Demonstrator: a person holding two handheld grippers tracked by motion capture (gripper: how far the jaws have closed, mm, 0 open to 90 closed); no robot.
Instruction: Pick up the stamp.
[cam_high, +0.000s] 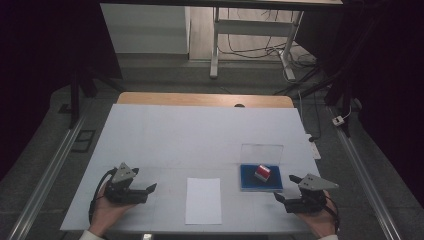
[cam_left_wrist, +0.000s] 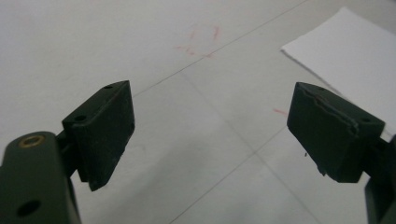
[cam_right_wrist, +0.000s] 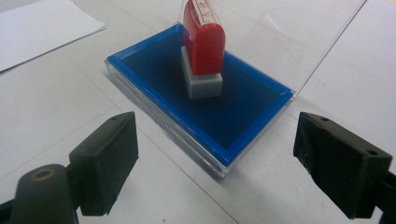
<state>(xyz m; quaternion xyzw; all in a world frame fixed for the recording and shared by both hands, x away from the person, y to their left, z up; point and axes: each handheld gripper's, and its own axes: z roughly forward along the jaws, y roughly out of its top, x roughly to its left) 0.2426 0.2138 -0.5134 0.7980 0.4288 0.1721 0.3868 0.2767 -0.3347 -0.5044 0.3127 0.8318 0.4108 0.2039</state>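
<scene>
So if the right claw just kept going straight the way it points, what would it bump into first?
Probably the near edge of the blue ink pad, then the red stamp standing on it. The right claw is open and empty.

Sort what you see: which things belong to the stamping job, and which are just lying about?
Job: stamp, ink pad, paper, right gripper, left gripper.
Lying about: cables and plug on the floor, far desk.
</scene>
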